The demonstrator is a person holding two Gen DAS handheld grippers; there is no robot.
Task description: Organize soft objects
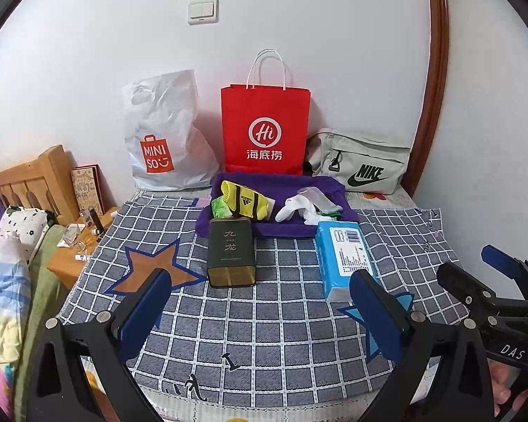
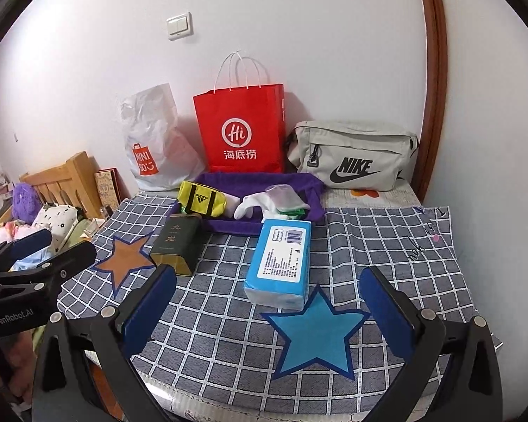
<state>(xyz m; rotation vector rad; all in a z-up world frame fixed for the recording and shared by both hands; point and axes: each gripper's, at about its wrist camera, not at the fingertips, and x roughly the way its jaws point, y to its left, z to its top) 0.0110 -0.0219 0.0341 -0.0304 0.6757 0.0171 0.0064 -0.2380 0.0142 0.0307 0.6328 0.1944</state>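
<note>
- Left gripper [image 1: 260, 281]: jaws spread wide, nothing between them — hovering over the checked cloth [image 1: 264, 334] on the table.
- Right gripper [image 2: 271, 274]: likewise wide open and empty; blue tissue pack [image 2: 280, 263] lies just ahead, between its fingers in view.
- Dark green tin [image 1: 231, 251] stands ahead of the left gripper, near the tissue pack but apart from it.
- Purple tray [image 1: 346, 211] behind both: holds yellow pouch [image 1: 244, 202], white socks [image 1: 294, 209], a clear plastic piece [image 1: 316, 197].
- At the wall: white plastic bag [image 1: 165, 133], red paper bag [image 1: 264, 130], grey waist bag [image 1: 362, 163] — contents hidden.
</note>
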